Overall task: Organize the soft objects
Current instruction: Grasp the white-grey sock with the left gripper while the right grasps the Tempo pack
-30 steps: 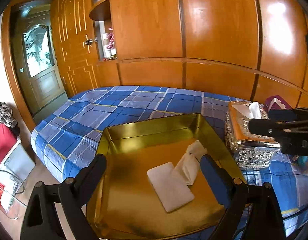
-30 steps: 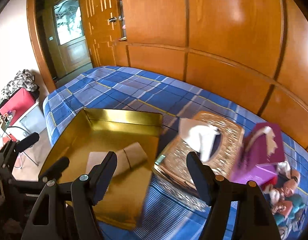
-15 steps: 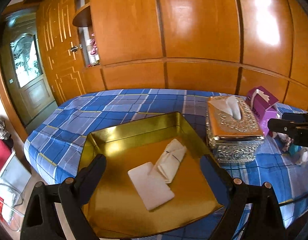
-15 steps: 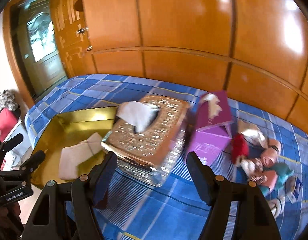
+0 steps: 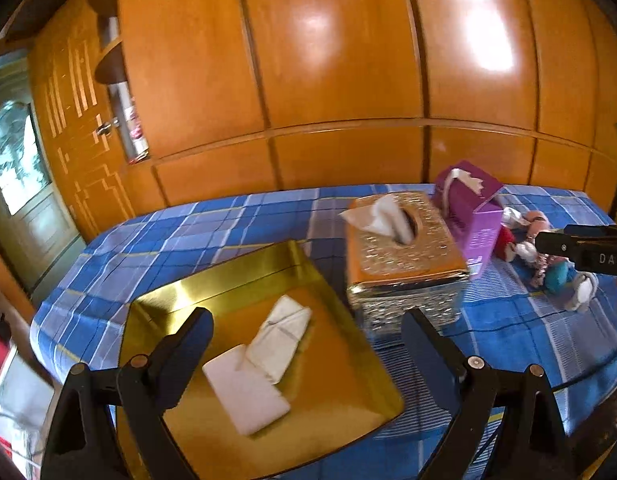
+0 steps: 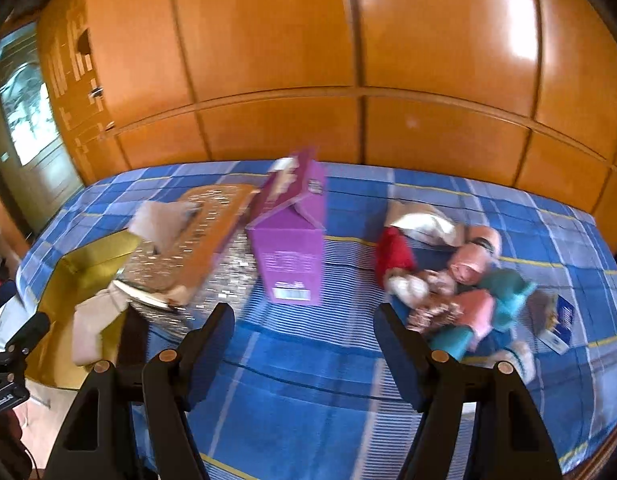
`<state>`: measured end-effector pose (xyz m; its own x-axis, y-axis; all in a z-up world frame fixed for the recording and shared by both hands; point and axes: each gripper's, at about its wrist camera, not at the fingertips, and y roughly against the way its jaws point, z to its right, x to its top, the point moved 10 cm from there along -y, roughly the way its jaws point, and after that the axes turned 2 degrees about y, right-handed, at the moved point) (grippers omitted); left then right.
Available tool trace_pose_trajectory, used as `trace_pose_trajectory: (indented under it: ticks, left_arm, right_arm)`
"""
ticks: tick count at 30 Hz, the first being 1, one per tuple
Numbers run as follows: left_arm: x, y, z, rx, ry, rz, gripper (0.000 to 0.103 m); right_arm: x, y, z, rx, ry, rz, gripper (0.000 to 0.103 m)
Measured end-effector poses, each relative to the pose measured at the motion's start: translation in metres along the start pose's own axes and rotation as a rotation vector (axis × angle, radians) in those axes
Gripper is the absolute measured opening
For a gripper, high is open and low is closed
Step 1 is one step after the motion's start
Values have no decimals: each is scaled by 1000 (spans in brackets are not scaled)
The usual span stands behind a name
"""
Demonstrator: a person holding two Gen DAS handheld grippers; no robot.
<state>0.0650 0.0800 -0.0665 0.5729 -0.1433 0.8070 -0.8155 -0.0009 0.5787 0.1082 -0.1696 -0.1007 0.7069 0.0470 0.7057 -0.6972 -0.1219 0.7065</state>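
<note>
We hold the left hand-held gripper [image 5: 306, 344] apart above the gold tray [image 5: 348, 384]. Our right hand-held gripper [image 6: 304, 340] gapes empty, soft toys [image 6: 452, 280] just right on the bed [image 6: 308, 392].

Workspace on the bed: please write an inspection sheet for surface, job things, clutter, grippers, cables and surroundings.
Surface: bed with blue checked sheet.
Job's things: two folded white cloths in the gold tray; pile of soft toys on the sheet.
Clutter: ornate tissue box; purple carton.
Grippers: left gripper open over the tray; right gripper open, empty.
Cables: thin dark cable across the sheet.
Surroundings: wooden wardrobe; door.
</note>
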Motion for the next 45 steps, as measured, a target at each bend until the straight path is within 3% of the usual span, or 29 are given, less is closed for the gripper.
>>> trace_pose_trajectory:
  ticks: [17, 25, 32, 37, 41, 45]
  left_arm:
    - [20, -4, 99, -173, -187, 11, 95]
    - [30, -10, 162, -297, -286, 0, 95]
    - [31, -21, 224, -428, -366, -38, 95]
    - [19, -29, 285, -569, -434, -104, 80]
    - [9, -25, 336, -652, -522, -114, 62]
    - [5, -24, 383, -691, -611, -89, 61]
  right_arm:
    - [-22, 35, 132, -255, -241, 28, 73]
    - [-37, 62, 195, -438, -345, 50, 73]
    - [-53, 80, 235, -498, -449, 64, 73]
    - [-62, 83, 251, -519, -486, 61, 73]
    - [-66, 94, 268, -531, -524, 67, 73]
    - [-71, 101, 285, -536, -558, 63, 73]
